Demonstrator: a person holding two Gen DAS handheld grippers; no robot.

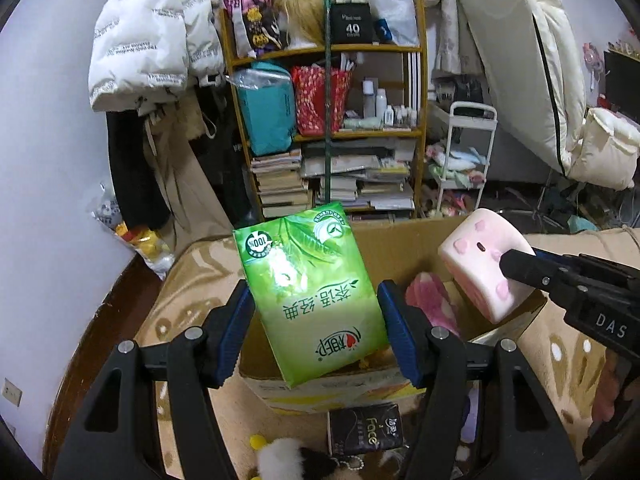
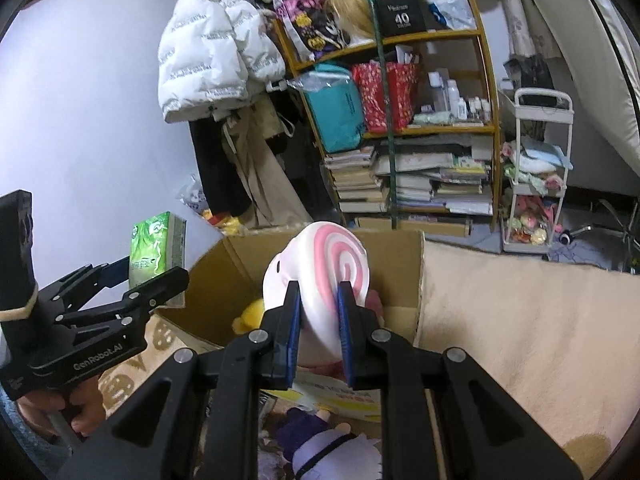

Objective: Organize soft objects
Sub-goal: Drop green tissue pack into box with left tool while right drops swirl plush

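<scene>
The left gripper [image 1: 316, 320] pinches a green plastic-wrapped tissue pack [image 1: 310, 294] between its blue-padded fingers [image 1: 398, 332], above the near edge of an open brown cardboard box [image 1: 404, 248]. The right gripper [image 2: 319, 334] squeezes a white-and-pink swirl-patterned soft toy [image 2: 320, 276] over the same box. A yellow plush [image 2: 250, 314] lies inside. A black tissue packet [image 1: 366, 428] sits on the beige patterned blanket [image 1: 188, 280] beside the box; a cluttered wooden bookshelf [image 1: 328, 120] stands behind.

One green tissue pack [image 1: 310, 296], one black tissue pack [image 1: 366, 428], one pink-white squishy [image 1: 482, 264], one cardboard box [image 2: 404, 252], two tongs.
</scene>
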